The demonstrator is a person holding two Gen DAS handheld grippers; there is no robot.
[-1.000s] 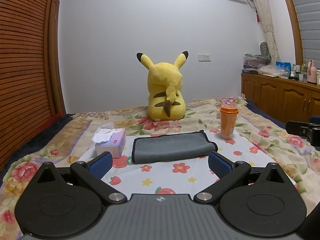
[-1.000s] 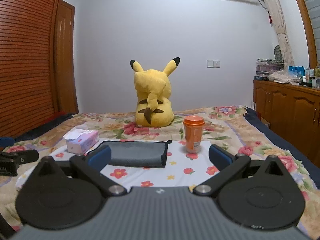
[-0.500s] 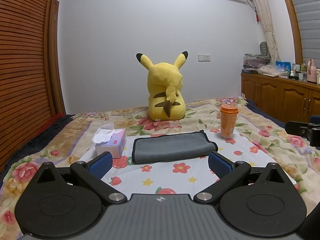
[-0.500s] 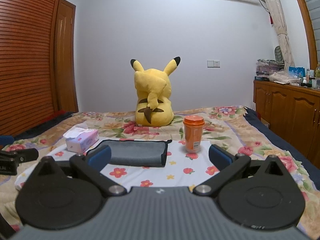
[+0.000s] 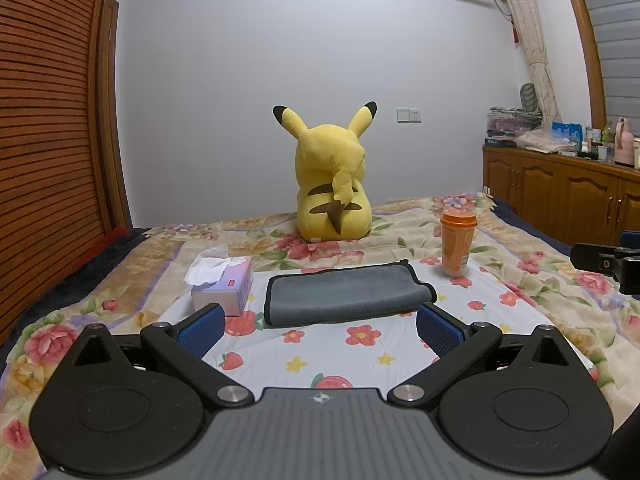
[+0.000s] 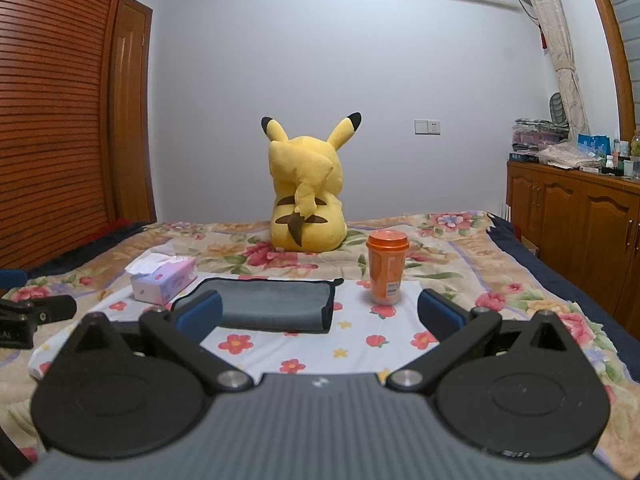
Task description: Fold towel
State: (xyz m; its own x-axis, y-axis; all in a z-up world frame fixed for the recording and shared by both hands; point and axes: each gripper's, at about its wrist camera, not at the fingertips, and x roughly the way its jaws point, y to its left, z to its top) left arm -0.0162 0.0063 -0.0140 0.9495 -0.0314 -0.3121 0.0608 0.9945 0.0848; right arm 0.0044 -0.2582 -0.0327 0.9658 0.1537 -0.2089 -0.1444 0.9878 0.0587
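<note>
A grey towel (image 5: 344, 294) with dark edging lies folded flat on a white flowered sheet (image 5: 360, 344) on the bed. It also shows in the right wrist view (image 6: 276, 304). My left gripper (image 5: 320, 330) is open and empty, held just short of the towel's near edge. My right gripper (image 6: 320, 316) is open and empty, near the towel's right end, its left blue pad (image 6: 198, 316) overlapping the towel in view. The right gripper's tip shows at the right edge of the left wrist view (image 5: 608, 266).
A tissue box (image 5: 224, 284) stands left of the towel. An orange lidded cup (image 5: 456, 248) stands to its right, also in the right wrist view (image 6: 386, 266). A yellow plush toy (image 5: 332, 192) sits behind. Wooden cabinets (image 5: 568, 200) line the right wall.
</note>
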